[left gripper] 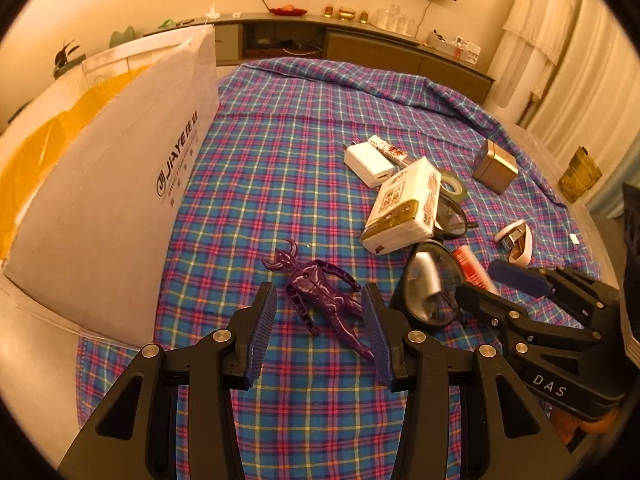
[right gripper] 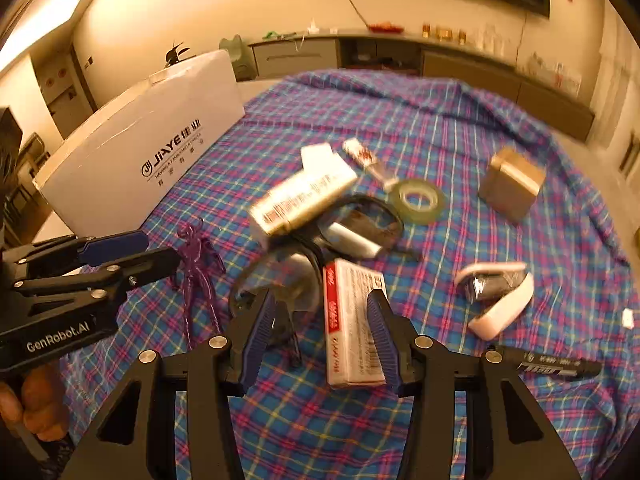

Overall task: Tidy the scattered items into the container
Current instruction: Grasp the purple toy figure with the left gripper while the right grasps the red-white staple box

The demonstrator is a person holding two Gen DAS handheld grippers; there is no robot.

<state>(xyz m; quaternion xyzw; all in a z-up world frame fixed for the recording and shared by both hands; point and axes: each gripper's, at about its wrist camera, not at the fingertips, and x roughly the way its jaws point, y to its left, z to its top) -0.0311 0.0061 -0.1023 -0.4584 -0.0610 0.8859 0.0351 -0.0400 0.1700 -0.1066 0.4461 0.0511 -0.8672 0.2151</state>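
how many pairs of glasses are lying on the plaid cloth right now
2. One pair of glasses lies beside the left gripper; the second pair lies farther out, partly under the tissue pack. More could be hidden in the pile.

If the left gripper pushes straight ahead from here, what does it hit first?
Most likely the purple toy figure: it lies on the plaid cloth between the open fingers of the left gripper, though depth is uncertain.

Your left tongs (left gripper: 320, 320) camera looks close down over the purple toy (left gripper: 320, 300); your right tongs (right gripper: 322, 328) camera faces the clutter. Both share the white box (left gripper: 120, 168).
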